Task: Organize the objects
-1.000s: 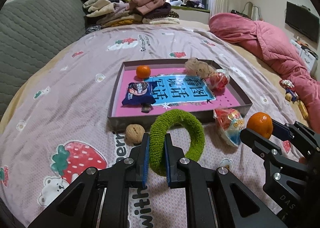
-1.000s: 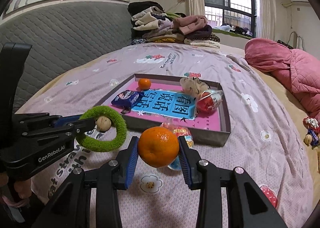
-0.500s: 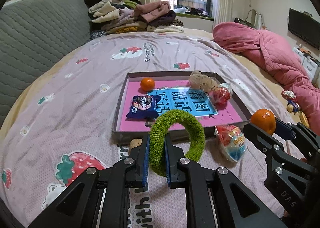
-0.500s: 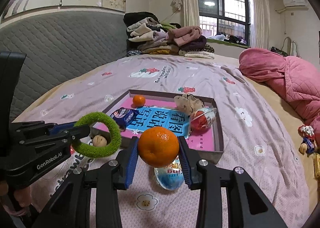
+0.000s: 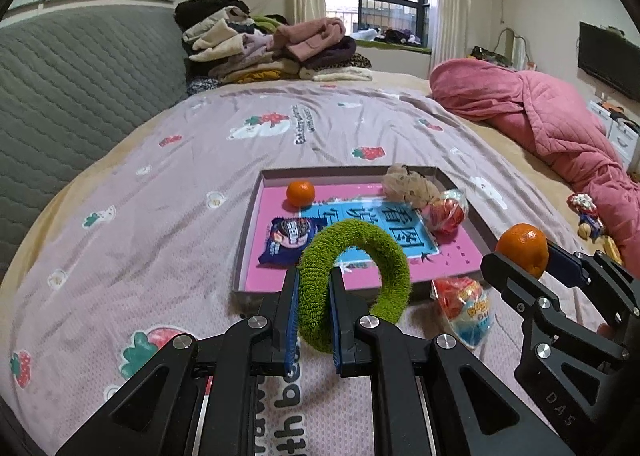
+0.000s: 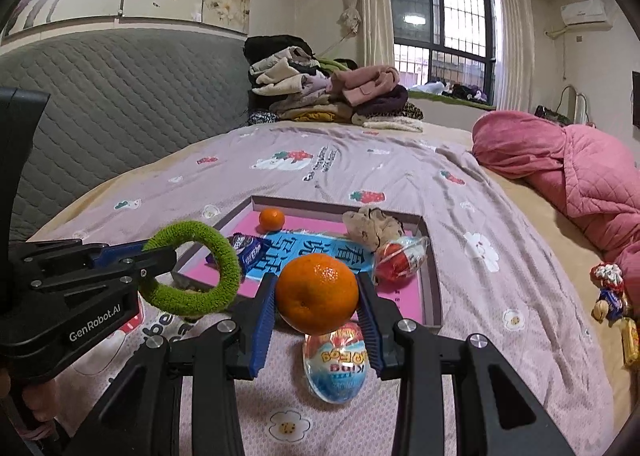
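Note:
My left gripper [image 5: 314,288] is shut on a fuzzy green ring [image 5: 360,252], held above the near edge of a shallow grey tray [image 5: 250,232] with a pink and blue sheet inside. My right gripper [image 6: 317,292] is shut on an orange [image 6: 317,294], also lifted near the tray's [image 6: 434,276] front edge. Inside the tray lie a small orange [image 5: 301,193], a dark blue snack packet [image 5: 286,240], a beige lump [image 5: 408,186] and a red wrapped egg [image 5: 446,212]. A second wrapped toy egg [image 6: 335,364] lies on the bedspread under the held orange.
A pile of folded clothes [image 5: 272,52] sits at the head of the bed by the grey quilted headboard [image 5: 60,88]. A pink quilt [image 5: 552,124] is heaped on the right. Small toys and sweets [image 6: 612,304] lie at the bed's right edge.
Both grippers have risen with the ring and the orange still held. The walnut seen earlier near the tray's front corner is now hidden behind the ring and fingers.

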{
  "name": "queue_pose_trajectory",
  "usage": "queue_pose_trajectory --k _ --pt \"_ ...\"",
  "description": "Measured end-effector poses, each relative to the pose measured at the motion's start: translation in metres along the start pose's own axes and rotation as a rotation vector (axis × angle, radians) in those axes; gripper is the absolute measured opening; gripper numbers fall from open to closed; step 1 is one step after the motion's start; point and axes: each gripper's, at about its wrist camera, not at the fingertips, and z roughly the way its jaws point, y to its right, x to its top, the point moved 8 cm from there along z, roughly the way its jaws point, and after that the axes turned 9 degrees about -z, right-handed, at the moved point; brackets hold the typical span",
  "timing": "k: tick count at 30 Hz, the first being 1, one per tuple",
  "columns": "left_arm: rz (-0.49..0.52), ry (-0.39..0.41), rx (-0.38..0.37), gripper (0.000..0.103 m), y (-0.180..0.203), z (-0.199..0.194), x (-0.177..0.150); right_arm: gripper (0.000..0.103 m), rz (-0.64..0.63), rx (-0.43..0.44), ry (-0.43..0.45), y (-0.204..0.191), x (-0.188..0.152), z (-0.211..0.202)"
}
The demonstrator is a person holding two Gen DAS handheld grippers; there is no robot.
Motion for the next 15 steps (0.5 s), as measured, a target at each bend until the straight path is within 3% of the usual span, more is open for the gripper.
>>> queue_pose_trajectory --k 15 --pt "0.001 0.033 0.049 0.013 -0.001 0.009 0.017 0.039 -0.024 -0.058 0.037 0.004 0.013 0.006"
